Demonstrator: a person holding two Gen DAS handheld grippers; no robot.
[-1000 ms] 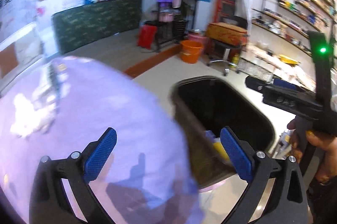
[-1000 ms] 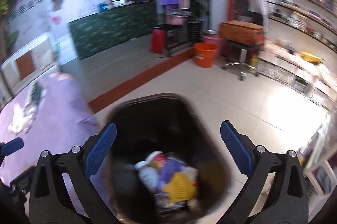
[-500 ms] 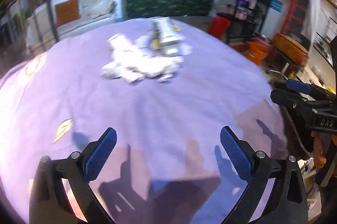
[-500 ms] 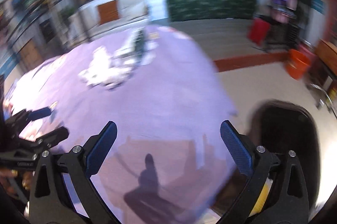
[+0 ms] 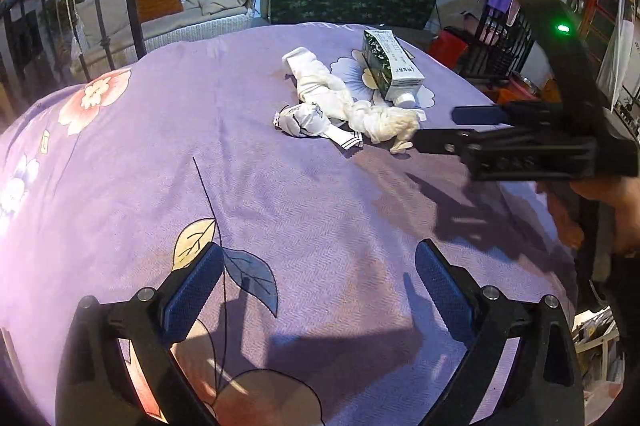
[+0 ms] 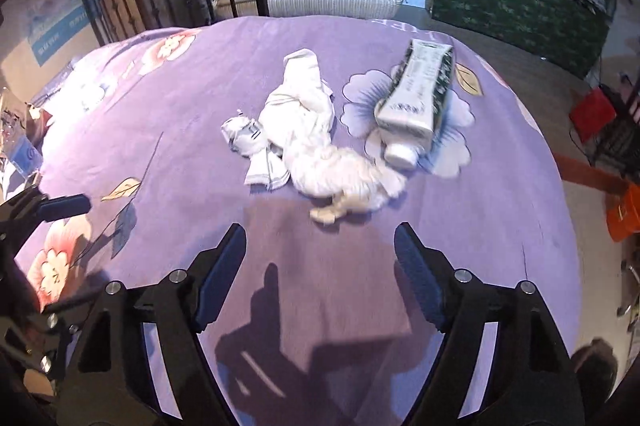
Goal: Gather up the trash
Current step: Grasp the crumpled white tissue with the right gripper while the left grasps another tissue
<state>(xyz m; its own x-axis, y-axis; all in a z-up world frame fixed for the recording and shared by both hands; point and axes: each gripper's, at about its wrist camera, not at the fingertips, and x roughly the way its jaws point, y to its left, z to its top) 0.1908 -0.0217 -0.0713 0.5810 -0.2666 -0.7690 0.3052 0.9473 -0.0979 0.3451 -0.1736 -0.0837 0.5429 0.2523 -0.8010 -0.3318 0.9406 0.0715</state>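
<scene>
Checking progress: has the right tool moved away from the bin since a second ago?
Yes. The right tool swung from above the bin to over the purple bedspread, facing the white rags.

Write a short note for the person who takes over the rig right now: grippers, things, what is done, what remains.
Left gripper: jaws open, empty, over the purple cloth.
Right gripper: jaws open, just been closing, nothing between them, aimed at the pile.
Things: white rags, crumpled tissue and a carton lie together on the cloth. No bin in view now.
Done: cannot tell from here.
Left: pick up all three.
</scene>
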